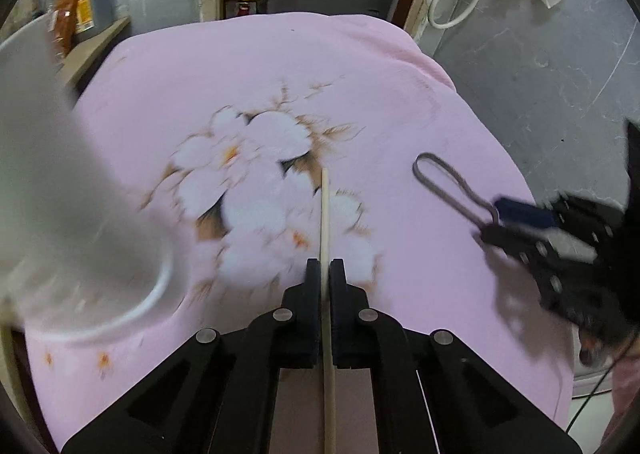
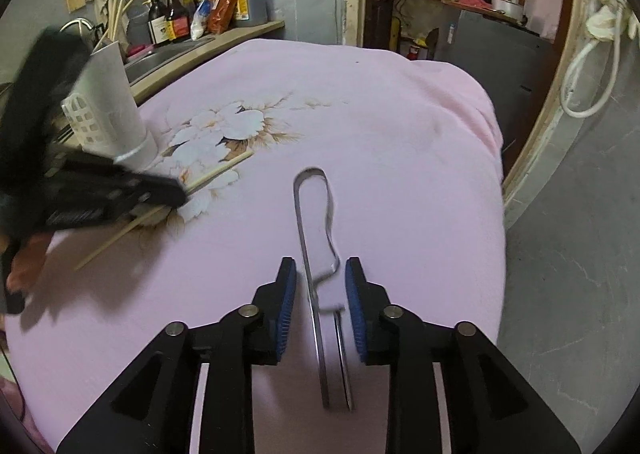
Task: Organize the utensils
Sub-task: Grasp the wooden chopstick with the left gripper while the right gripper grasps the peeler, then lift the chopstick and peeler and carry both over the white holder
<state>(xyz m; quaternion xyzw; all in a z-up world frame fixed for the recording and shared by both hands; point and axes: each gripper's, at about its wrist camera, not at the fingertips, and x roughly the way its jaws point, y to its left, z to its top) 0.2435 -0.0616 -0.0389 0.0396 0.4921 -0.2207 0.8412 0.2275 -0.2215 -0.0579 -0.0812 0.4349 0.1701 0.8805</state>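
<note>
The far half of the pink flower-printed cloth-covered table (image 2: 380,101) lies bare, open to passage from the right and from ahead. On its left side a tall white plastic utensil holder (image 2: 116,109) stands upright, with the black left hand-held gripper (image 2: 182,193) just in front of it. Behind runs a wooden shelf crowded with sauce bottles (image 2: 188,9). A looped steel utensil (image 2: 316,238) lies in the near middle.

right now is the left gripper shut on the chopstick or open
Shut: the left gripper has both fingers pressed against the chopstick, no gap either side.
</note>
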